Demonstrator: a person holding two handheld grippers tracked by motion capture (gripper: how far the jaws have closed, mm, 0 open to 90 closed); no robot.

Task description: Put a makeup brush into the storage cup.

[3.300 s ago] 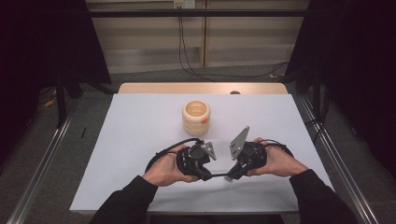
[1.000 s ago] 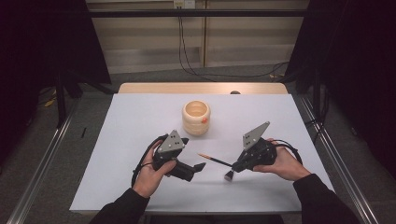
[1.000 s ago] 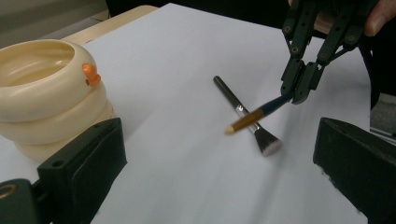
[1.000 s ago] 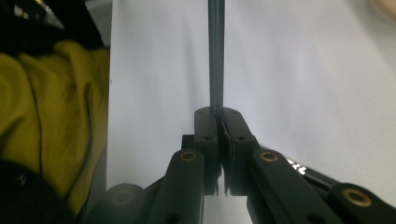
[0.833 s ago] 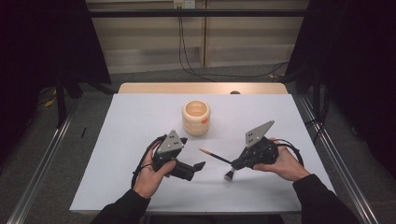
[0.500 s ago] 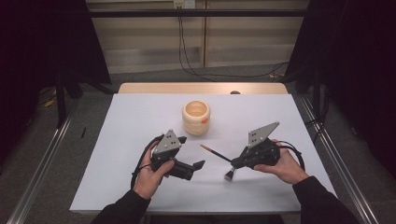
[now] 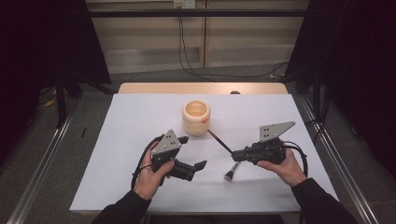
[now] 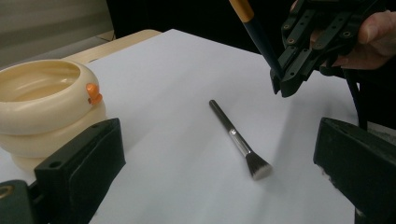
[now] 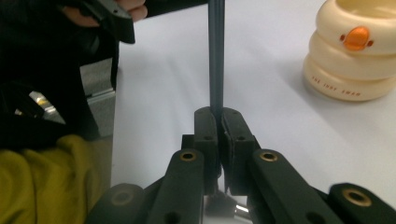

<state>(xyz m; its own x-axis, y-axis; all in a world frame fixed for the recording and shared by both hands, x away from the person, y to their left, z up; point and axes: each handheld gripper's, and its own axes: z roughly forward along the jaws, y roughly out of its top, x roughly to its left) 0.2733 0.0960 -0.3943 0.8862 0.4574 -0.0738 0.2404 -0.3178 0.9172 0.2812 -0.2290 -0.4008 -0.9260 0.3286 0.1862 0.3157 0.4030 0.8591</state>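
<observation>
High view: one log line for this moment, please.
right gripper shut on orange-tipped stick | left gripper open, empty | brush flat on table | cream cup upright

- Left gripper (image 7: 189,149): black body, a grey three-cornered plate with small holes on top, a black cable looping by the wrist.
- Right gripper (image 7: 235,153): black too, with the same grey plate and a black cable.
- Fingers (image 9: 205,126): matte black blocks on linked bars with round pivot screws.
- Sleeves (image 7: 122,210): dark, long.

High view overhead facing forward-down, two tool-mounted close views, both sharing cream holder (image 7: 196,117).
</observation>
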